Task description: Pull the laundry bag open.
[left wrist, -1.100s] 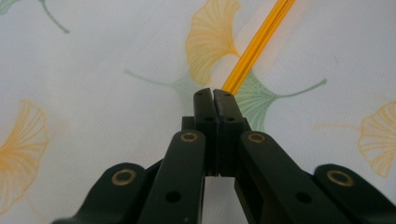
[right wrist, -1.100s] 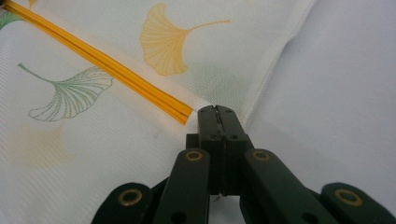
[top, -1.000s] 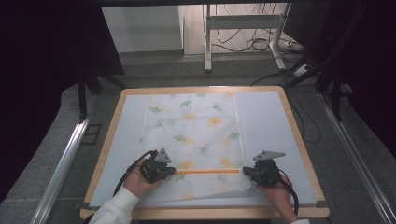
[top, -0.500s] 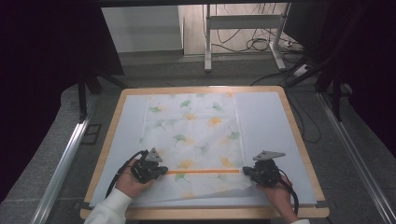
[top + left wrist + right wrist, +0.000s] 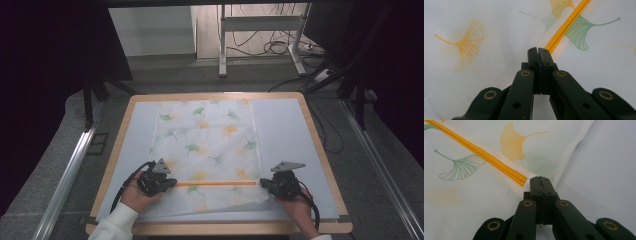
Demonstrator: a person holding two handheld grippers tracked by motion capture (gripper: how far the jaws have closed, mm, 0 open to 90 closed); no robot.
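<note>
A white cloth printed with green and orange ginkgo leaves lies spread on the table. Its near part is folded over, and an orange stripe runs along that folded edge between my two grippers. My left gripper is shut on the cloth at the stripe's left end. In the left gripper view its jaws press together where the stripe meets them. My right gripper is shut on the cloth at the stripe's right end, the stripe stopping just left of the closed tips.
The table has a pale blue top and a wooden rim, with bare strips left and right of the cloth. Metal rails run along both sides on the floor. A desk frame and cables stand beyond the far edge.
My left gripper has shifted slightly left and toward the near edge, pulling the striped edge straighter. The right gripper has stayed put.
</note>
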